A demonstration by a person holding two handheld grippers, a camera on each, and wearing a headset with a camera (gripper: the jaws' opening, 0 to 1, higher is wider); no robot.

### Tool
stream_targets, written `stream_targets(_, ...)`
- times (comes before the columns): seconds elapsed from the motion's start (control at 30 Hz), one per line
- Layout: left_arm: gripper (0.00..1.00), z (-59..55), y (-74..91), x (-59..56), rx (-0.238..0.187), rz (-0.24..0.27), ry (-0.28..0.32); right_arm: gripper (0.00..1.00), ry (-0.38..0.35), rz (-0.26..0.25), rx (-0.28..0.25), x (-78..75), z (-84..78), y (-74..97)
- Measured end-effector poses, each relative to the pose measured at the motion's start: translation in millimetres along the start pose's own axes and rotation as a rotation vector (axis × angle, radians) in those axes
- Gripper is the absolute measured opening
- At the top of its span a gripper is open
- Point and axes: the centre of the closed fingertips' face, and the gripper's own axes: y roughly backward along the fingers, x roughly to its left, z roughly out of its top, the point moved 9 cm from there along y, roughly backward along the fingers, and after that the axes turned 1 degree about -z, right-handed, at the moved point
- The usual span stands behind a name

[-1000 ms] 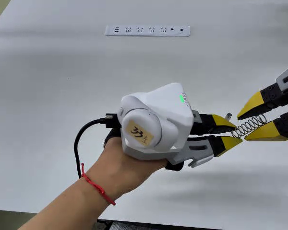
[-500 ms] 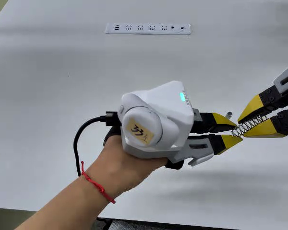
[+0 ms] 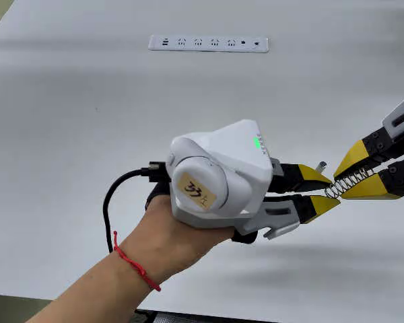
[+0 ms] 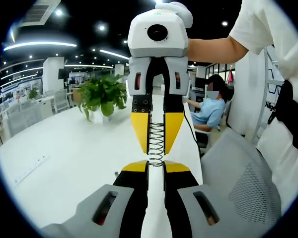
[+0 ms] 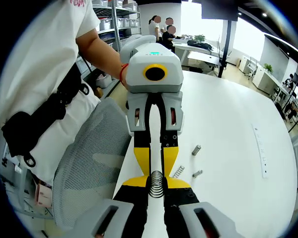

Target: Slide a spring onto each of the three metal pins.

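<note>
Over the big white workbench (image 3: 67, 134) in the head view, the left gripper (image 3: 333, 189), a white-bodied unit with black fingers and yellow tips, sits in a hand (image 3: 168, 232) with a red string bracelet (image 3: 138, 264) on the wrist. It points right, nose to nose with the right gripper (image 3: 339, 186) coming in from the edge. That right claw is clamped on a small silver coil spring (image 3: 345, 181), whose free end meets the left tips. A short metal pin (image 3: 321, 165) pokes up just behind the left fingers, and a white power strip (image 3: 209, 44) lies well off at the far side. Left gripper view: the left gripper (image 4: 156, 164) has its jaws close together with only a thin slit, spring end right at the tips, but honestly I can't tell if they're pinching anything. The right gripper (image 4: 155, 148) faces it with the spring (image 4: 156, 139) squeezed between its yellow pads (image 4: 139, 131), and a green potted plant (image 4: 102, 96) sits further back. Right gripper view: the spring (image 5: 156, 179) shows end-on between the right gripper (image 5: 157, 186) tips, with the left gripper (image 5: 156, 171) dead ahead. On the bench just beside them lie a metal pin (image 5: 196, 149), another pin (image 5: 197, 174) and a second loose spring (image 5: 178, 171).
</note>
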Motion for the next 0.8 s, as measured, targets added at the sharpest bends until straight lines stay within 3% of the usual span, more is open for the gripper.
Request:
stream_targets(0.43,0.09,-1.7,3.0,-0.3,0.004,0.000,0.001,0.07,-0.006,0.004,0.011,-1.8,2.5,-2.4)
stream_targets(0.8,0.14,-8.7,14.0,4.9,0.003,0.037,0.016,0.07,-0.004,0.004,0.015,-4.4,8.1,-2.2)
